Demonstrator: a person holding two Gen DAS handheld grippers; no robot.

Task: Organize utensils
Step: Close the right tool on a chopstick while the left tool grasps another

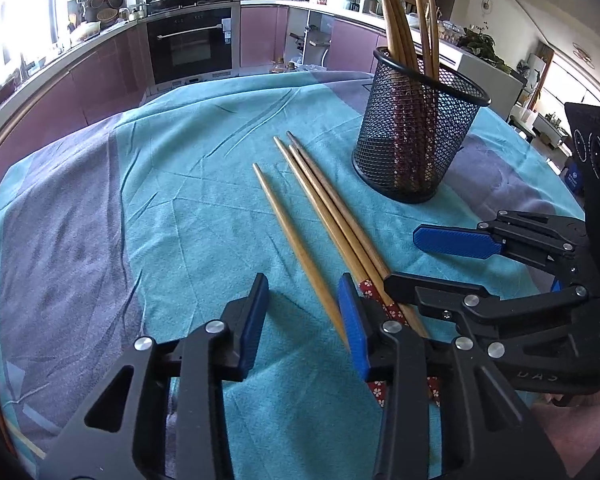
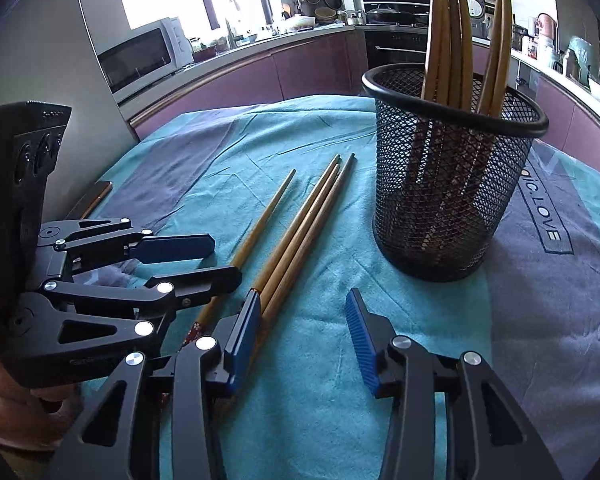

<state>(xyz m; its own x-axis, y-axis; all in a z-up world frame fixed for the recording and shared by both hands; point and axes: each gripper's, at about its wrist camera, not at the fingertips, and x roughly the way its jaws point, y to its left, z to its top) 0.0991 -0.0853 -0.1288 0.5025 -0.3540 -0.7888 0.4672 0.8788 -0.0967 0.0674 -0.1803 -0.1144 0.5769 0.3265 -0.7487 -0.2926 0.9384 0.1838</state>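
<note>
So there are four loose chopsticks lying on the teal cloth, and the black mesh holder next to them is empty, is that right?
Not quite. The four chopsticks do lie on the teal cloth, but the black mesh holder is not empty: several chopsticks stand upright in it, as the right wrist view shows.

Both wrist cameras sit low and close over the cloth (image 1: 100, 208), tilted down toward 12 o'clock. Both views share the loose chopsticks (image 1: 324, 208) and the mesh cup (image 2: 452, 184) at about 1 o'clock; distances seem warped.

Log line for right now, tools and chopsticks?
left tool: open, single chopstick between pads | right tool: open, beside three chopsticks | cup: upright, holds chopsticks
</note>
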